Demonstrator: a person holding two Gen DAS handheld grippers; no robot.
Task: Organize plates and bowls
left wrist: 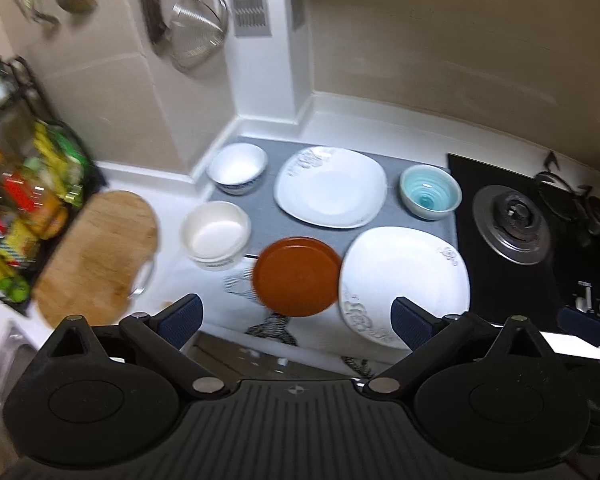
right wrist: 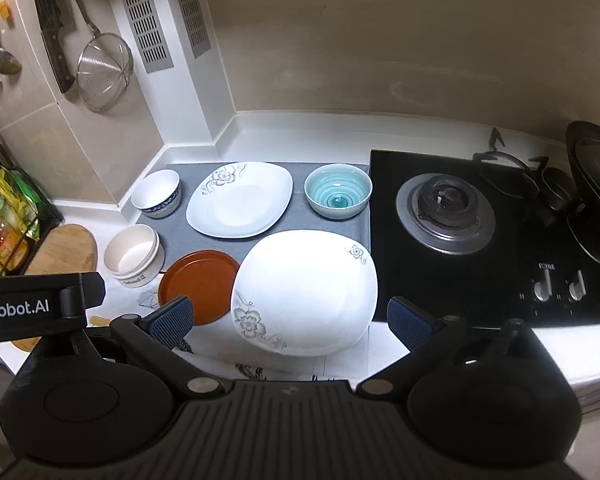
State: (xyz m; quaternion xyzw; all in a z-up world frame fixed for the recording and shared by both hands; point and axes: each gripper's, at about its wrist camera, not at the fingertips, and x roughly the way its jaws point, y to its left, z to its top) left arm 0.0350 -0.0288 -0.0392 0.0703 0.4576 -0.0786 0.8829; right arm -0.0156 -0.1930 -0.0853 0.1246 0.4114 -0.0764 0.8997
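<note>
On the grey mat [right wrist: 332, 226] lie two white square plates with flower prints, one far [right wrist: 240, 199] [left wrist: 331, 186] and one near [right wrist: 305, 292] [left wrist: 404, 280]. A small brown plate [right wrist: 199, 284] [left wrist: 298, 276] lies left of the near plate. A teal bowl [right wrist: 337, 191] [left wrist: 430, 192], a white bowl with blue rim pattern [right wrist: 157, 193] [left wrist: 238, 168] and a cream bowl [right wrist: 134, 255] [left wrist: 216, 236] stand around them. My left gripper [left wrist: 298, 320] is open above the brown plate. My right gripper [right wrist: 290, 320] is open above the near white plate. Both are empty.
A black gas hob [right wrist: 448, 216] with a wok [right wrist: 596, 192] lies to the right. A wooden cutting board [left wrist: 96, 252] and a rack of packets [left wrist: 24, 200] are on the left. A strainer [right wrist: 104, 72], a knife and ladles hang on the wall.
</note>
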